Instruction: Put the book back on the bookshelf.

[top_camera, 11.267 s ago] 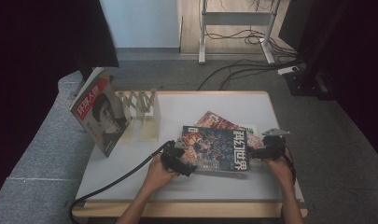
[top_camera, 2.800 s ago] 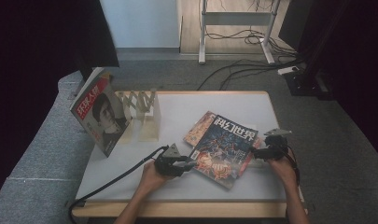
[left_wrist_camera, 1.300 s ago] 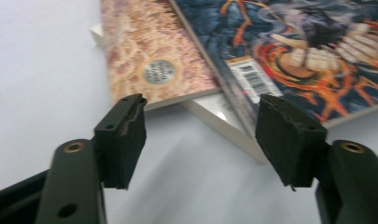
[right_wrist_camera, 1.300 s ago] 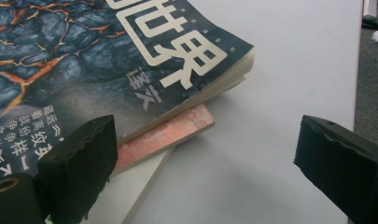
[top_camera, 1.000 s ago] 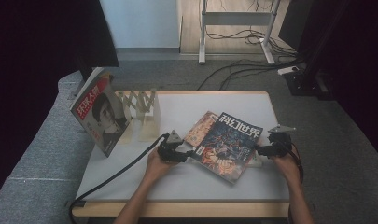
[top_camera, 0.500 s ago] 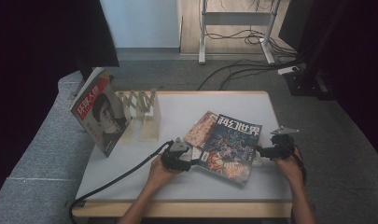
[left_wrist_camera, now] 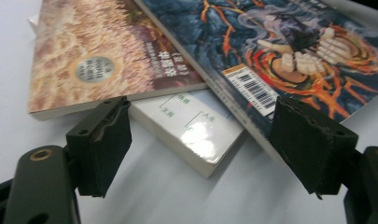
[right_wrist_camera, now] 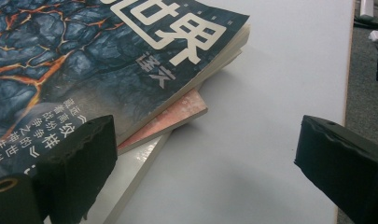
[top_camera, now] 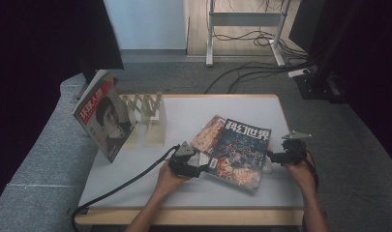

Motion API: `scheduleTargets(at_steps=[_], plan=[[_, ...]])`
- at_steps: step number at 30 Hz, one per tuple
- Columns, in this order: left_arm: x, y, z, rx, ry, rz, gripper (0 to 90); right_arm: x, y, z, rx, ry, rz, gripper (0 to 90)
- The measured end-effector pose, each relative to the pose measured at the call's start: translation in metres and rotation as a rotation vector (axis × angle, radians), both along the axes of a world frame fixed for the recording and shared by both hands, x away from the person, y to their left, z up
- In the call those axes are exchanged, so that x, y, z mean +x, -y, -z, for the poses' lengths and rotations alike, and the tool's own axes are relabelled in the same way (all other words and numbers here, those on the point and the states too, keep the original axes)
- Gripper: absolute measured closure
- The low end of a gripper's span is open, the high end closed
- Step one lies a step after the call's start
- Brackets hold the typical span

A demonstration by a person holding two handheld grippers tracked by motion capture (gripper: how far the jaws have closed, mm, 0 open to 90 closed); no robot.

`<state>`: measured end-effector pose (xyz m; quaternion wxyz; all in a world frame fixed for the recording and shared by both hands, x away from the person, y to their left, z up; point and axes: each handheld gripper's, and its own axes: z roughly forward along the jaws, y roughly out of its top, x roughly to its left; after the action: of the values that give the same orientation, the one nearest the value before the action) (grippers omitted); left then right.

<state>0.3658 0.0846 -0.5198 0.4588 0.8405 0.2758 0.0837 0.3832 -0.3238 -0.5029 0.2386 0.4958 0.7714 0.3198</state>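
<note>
top magazine point(top_camera: 241, 150): dark blue, orange cracks, white title | book beneath point(left_wrist_camera: 107, 60): golden-brown | table point(top_camera: 184, 121): white

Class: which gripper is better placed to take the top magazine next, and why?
Probably the left gripper: its open jaws, just widened, face the magazine edge. The right gripper is open too, but one jaw overlaps the cover while the other stands over bare table.

The high camera hung above my side of the table point(top_camera: 193, 188) and looked forward and down, taking in the whole top from some way off. The camera on my left gripper point(left_wrist_camera: 200, 154) sat low and very close, facing along its jaws at one end of the stacked magazines point(left_wrist_camera: 270, 56). The camera on my right gripper point(right_wrist_camera: 205, 158) sat equally near, facing the stack's other end. All three views shared that stack.
</note>
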Motion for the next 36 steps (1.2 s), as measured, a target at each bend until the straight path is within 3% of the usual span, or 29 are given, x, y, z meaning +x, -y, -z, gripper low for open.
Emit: scheduleTargets(at_steps=[8,17,25,36], plan=[[-0.003,0.013,-0.004,0.096,0.035,0.009,19.4,0.000,-0.001,0.001,-0.001,-0.004,-0.001,5.0],[-0.004,0.014,-0.001,0.107,0.009,-0.010,19.6,0.002,-0.002,0.000,0.007,-0.012,-0.010,3.3],[-0.007,0.011,-0.001,0.114,-0.005,-0.004,19.7,0.007,-0.003,-0.001,0.052,-0.018,-0.012,1.5],[-0.009,0.011,-0.001,0.117,-0.010,-0.002,22.6,0.021,-0.012,0.000,0.072,-0.041,-0.039,0.4]])
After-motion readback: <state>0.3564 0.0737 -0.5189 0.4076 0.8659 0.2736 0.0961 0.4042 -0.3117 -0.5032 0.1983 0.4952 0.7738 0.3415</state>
